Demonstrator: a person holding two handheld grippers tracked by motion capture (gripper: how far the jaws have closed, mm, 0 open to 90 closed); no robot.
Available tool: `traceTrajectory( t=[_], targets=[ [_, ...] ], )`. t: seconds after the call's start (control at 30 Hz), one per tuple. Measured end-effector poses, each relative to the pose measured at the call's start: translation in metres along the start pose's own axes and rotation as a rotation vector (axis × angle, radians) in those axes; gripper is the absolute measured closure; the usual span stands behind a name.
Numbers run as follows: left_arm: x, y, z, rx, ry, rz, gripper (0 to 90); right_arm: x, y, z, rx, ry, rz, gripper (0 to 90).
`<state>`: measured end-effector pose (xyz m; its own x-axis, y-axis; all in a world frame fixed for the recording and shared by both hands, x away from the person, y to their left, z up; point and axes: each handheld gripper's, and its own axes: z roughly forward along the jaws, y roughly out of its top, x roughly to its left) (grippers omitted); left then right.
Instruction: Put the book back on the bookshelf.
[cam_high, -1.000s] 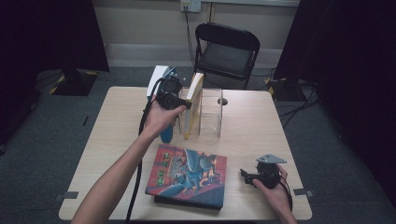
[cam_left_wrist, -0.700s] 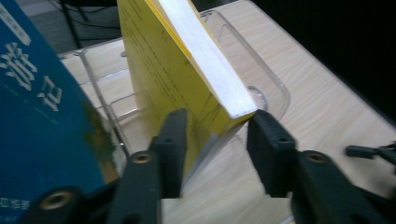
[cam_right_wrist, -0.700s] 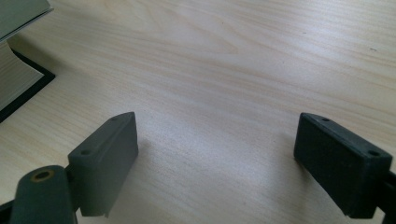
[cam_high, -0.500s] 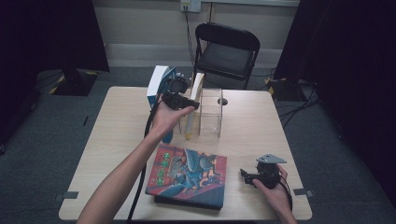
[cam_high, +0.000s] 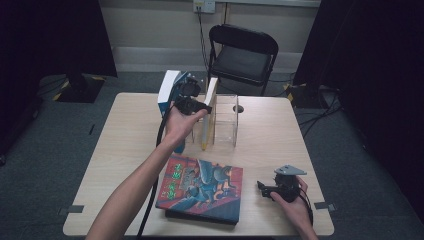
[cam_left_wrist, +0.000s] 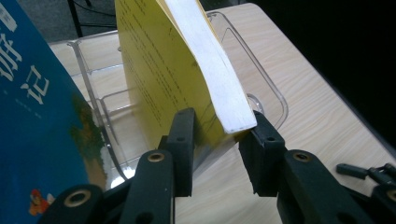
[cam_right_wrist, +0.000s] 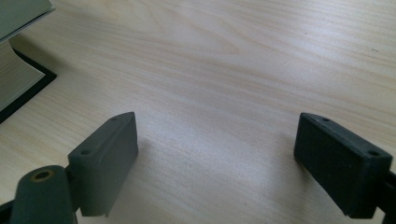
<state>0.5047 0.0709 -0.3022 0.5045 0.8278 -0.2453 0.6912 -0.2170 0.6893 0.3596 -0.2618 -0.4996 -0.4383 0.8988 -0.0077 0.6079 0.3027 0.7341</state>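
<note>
Across the pale wooden table (cam_high: 260, 135), the left gripper (cam_left_wrist: 217, 140) had just closed on the upright yellow book (cam_left_wrist: 163, 79) inside the clear rack (cam_high: 226, 120), while the right gripper (cam_right_wrist: 215, 158) rested wide open, empty.

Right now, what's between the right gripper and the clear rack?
Bare tabletop lies between the right gripper and the clear rack; the high view shows it.

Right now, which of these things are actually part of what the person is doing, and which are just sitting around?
In the job:
- left gripper, jaws around the yellow book
- clear rack holding that book
- blue book beside it

Lying about:
- picture book flat on the table
- right gripper, open
- chair
</note>
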Motion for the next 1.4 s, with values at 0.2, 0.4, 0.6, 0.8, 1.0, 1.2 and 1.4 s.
traceTrajectory(
  t=[0.2, 0.4, 0.6, 0.8, 1.0, 1.2, 1.4],
  targets=[
    [-0.001, 0.0, 0.001, -0.022, -0.008, -0.035, 66.7, 0.0, 0.0, 0.0, 0.0, 0.0, 0.0, 13.4],
    [-0.004, -0.005, 0.003, -0.026, -0.057, -0.046, 63.4, 0.0, 0.0, 0.0, 0.001, 0.001, 0.0, 13.4],
    [-0.006, -0.008, 0.003, -0.035, -0.094, -0.022, 60.9, 0.0, 0.0, 0.0, 0.001, 0.001, 0.0, 13.4],
    [-0.005, -0.015, -0.006, -0.086, -0.138, 0.021, 51.6, 0.0, 0.0, 0.0, 0.001, 0.001, 0.0, 13.4],
    [0.0, -0.021, -0.02, -0.142, -0.123, 0.064, 50.0, 0.0, 0.0, 0.0, 0.001, 0.001, -0.001, 13.5],
    [0.002, -0.037, -0.038, -0.187, -0.117, 0.141, 59.8, 0.0, 0.0, 0.0, 0.001, 0.001, 0.0, 13.4],
    [0.012, -0.066, -0.043, -0.181, -0.111, 0.179, 65.0, 0.002, 0.0, 0.0, 0.001, 0.009, -0.008, 13.6]
  ],
)
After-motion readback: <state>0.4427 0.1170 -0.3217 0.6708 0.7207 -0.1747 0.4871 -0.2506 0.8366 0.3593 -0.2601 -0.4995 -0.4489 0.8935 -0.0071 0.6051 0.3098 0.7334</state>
